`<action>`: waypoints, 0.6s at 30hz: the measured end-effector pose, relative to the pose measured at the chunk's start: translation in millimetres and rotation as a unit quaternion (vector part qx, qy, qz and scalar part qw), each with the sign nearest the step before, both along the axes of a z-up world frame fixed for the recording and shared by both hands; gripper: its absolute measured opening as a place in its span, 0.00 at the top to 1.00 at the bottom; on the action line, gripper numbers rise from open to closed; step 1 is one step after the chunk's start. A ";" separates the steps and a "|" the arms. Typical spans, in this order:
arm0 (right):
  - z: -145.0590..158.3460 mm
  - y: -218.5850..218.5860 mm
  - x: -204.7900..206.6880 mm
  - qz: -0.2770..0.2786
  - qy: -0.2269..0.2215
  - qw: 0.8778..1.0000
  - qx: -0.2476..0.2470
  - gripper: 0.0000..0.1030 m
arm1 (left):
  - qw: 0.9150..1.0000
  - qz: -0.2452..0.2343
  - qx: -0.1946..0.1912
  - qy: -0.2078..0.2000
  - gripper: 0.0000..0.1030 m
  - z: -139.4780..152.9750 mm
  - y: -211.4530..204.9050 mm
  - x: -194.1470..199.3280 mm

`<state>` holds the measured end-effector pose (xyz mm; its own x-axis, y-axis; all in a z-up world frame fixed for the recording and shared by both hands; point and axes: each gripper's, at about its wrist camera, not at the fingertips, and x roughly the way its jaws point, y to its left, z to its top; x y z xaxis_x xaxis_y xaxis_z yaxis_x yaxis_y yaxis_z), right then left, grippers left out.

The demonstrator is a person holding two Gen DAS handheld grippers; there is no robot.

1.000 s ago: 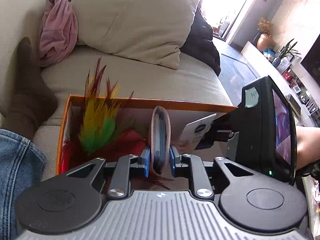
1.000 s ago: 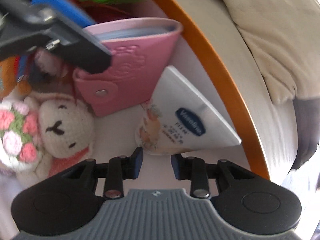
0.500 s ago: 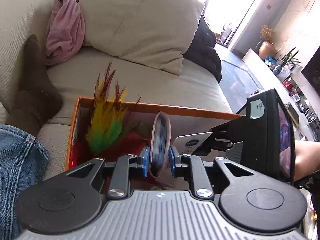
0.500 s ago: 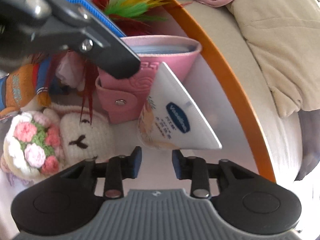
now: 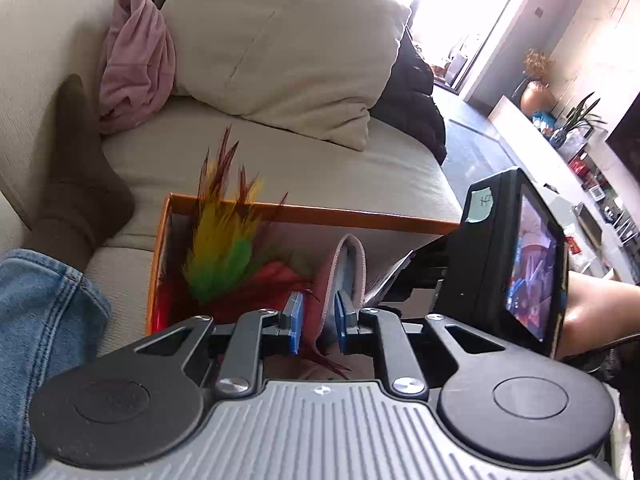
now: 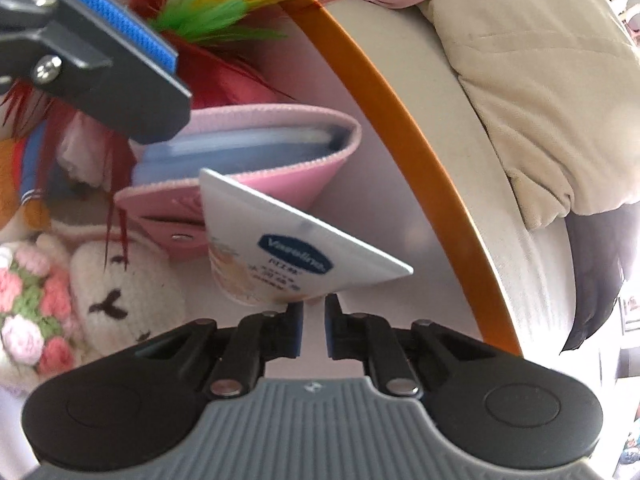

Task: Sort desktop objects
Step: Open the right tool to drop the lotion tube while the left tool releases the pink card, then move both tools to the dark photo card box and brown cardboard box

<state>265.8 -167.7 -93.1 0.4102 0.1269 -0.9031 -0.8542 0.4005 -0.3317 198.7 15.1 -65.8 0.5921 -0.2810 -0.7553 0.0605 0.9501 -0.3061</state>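
Note:
An orange-rimmed box (image 5: 320, 213) on the sofa holds a pink card holder (image 5: 352, 256), a white Vaseline tube (image 6: 288, 248), a feather toy (image 5: 224, 248) and a crochet rabbit (image 6: 120, 288). My left gripper (image 5: 319, 322) reaches into the box. Its jaws are closing with the lower edge of the upright card holder (image 6: 280, 128) between the blue pads. My right gripper (image 6: 312, 320) points down at the box floor, jaws closing to a narrow gap that shows only white floor. The tube's lower end lies right at its tips.
The right gripper's black housing with its screen (image 5: 516, 256) stands close on the right. A cream cushion (image 5: 288, 48), pink cloth (image 5: 136, 56) and a person's socked foot (image 5: 76, 184) and jeans leg (image 5: 40, 320) lie around the box. A crochet flower bunch (image 6: 24, 312) sits beside the rabbit.
The right jaws have narrowed sharply and the view has slid along the box, so the tube now sits at the tips. The card holder leans more to the right between the left pads.

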 end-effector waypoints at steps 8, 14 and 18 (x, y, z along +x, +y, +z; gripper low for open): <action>13.0 -33.9 14.6 -0.043 -0.003 0.999 -0.017 0.73 | 1.000 0.003 0.002 -0.019 0.82 18.1 0.3 -10.9; 23.6 -37.3 0.0 -0.114 0.024 0.993 -0.028 0.55 | 0.998 0.001 0.056 -0.020 0.82 28.3 -10.8 -20.9; 42.7 -35.7 -45.6 -0.145 0.032 0.989 -0.009 0.53 | 0.997 0.002 0.071 -0.010 0.82 33.6 -9.7 -30.0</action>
